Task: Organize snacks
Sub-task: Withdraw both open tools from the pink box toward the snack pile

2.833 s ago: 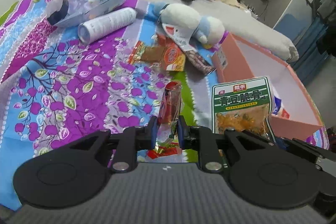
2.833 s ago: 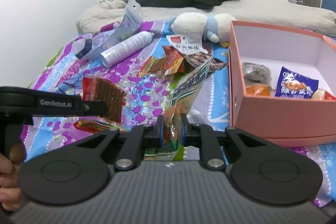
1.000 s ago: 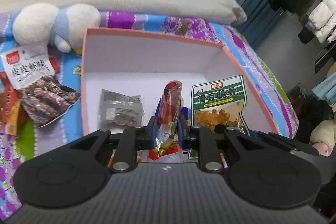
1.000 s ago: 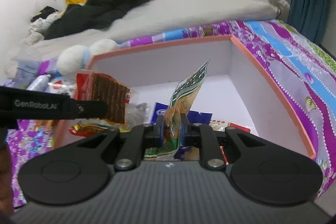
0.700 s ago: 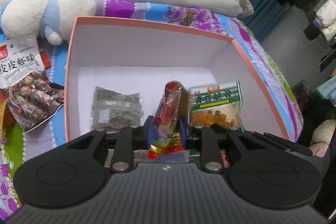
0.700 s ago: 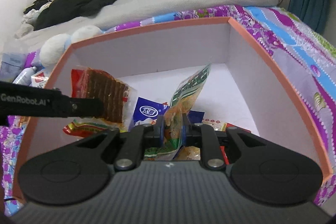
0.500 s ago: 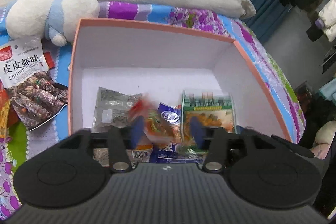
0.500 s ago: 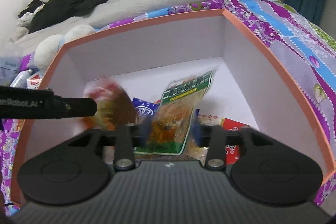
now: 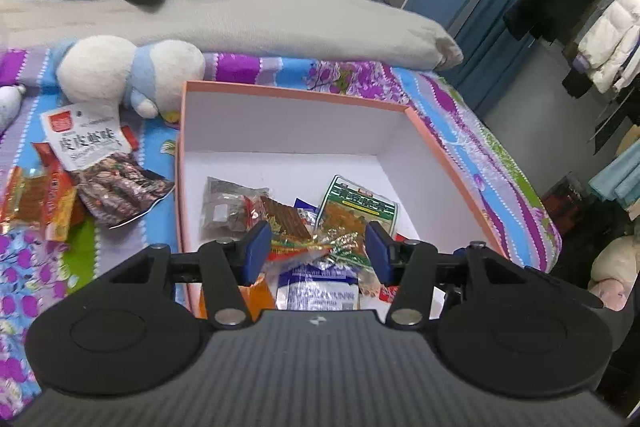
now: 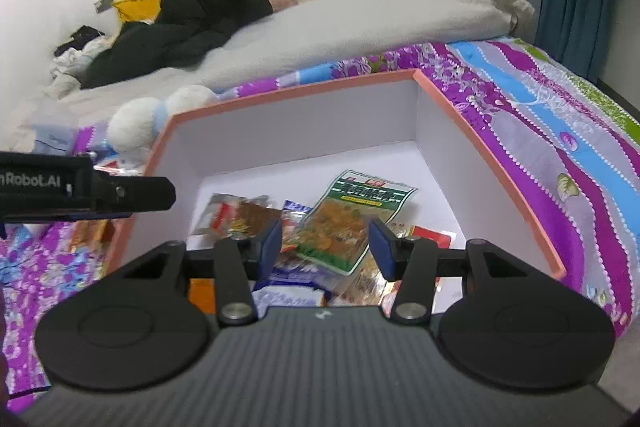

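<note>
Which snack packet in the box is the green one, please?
The green packet, lying flat and rightmost on the pile in the box; its neighbours are grey, brown and blue.

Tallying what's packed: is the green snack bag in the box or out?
In: the green snack bag lies flat inside the pink box.

Each wrist camera looked forward and downward along its own fingers, close above the pink box (image 9: 297, 98). Both views shared the box (image 10: 296, 93) interior, the plush toy (image 9: 128, 67) and the grey duvet (image 10: 360, 23).
</note>
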The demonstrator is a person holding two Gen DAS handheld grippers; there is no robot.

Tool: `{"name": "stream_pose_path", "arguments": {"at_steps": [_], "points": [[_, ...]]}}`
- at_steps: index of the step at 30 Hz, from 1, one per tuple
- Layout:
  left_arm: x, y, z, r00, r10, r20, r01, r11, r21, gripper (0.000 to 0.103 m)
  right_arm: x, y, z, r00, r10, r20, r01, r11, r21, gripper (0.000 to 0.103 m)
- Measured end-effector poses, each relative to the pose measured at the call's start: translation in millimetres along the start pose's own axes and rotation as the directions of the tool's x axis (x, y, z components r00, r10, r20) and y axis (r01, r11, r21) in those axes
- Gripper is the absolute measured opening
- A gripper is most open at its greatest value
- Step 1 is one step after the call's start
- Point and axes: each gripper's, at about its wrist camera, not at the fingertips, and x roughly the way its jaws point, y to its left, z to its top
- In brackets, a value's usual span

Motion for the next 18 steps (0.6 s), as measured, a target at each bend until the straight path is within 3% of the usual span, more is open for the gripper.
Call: {"name": "stream_pose_path", "arguments": {"at_steps": [18], "points": [[-137,12,-74,0.995,0.009,0.097,-0.016,0.998,0.062,0.057,-110,47,-49,0.99,0.039,0.138,-0.044,0.998,0.035,0.051]]}}
